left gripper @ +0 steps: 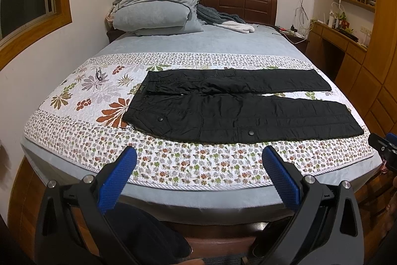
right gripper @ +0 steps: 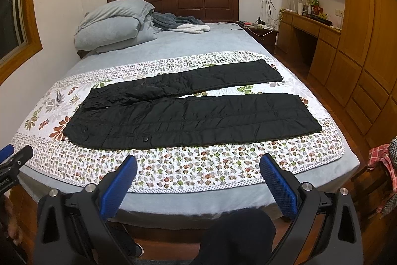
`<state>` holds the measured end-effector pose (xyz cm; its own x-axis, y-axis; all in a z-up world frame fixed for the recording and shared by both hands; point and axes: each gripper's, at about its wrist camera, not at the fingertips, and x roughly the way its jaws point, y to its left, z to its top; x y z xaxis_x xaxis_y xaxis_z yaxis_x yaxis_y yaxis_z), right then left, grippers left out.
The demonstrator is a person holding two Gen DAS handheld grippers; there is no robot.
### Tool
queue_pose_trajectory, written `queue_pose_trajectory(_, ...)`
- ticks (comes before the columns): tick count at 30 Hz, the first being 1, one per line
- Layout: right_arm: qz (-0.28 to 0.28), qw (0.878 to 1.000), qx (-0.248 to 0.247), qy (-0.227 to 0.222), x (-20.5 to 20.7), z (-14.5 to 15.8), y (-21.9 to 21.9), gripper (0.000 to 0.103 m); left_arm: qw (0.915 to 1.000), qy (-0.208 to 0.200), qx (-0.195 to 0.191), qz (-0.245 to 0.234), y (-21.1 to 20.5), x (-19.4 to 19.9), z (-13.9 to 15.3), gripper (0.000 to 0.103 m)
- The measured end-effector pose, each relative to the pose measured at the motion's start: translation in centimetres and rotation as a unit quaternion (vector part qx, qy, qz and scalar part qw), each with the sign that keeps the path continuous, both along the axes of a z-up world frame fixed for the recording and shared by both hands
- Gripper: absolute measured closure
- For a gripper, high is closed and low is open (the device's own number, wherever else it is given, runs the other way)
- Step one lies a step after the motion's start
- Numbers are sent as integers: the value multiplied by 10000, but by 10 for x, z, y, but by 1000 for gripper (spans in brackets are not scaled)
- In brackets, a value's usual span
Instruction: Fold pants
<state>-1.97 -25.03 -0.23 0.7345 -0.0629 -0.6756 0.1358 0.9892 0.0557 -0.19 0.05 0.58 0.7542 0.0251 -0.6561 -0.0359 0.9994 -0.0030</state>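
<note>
Pants [left gripper: 238, 106], one black pair, lie flat across the floral quilt [left gripper: 173, 165] on the bed [left gripper: 198, 198], waistband toward the left, two legs spread slightly apart running right. Only the left wrist view shows the right gripper [left gripper: 383, 148] poking in at its right edge; only the right wrist view shows a red checked cloth [right gripper: 379, 156] beside the bed and the left gripper [right gripper: 15, 156] at its left edge. Both grippers, the left gripper [left gripper: 198, 158] and the right gripper [right gripper: 198, 161], hang over the near bed edge with blue pads [left gripper: 116, 183] wide apart, holding nothing. Two pillows [left gripper: 156, 9] are stacked by the headboard. A band of bare quilt lies between the near leg and the bed edge.
</note>
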Motion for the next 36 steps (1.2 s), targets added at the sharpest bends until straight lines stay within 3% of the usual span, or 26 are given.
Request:
queue_pose_trajectory(28, -50, 9999, 78, 56, 3, -11, -7, 3, 10000, 73, 55, 26, 4, 10, -11, 2)
queue_pose_trajectory(32, -25, 9999, 111, 25, 11, -17, -11, 3, 9995, -35, -84, -306, 12, 20, -16, 2)
queue_pose_trajectory(35, 221, 9976, 648, 120, 29, -30, -29, 3, 9970, 147, -55, -760, 22, 43, -31, 2)
queue_pose_trajectory(36, 289, 9949, 950, 197, 38, -37, -39, 3, 9953, 485, -148, -821, 33, 57, -43, 2)
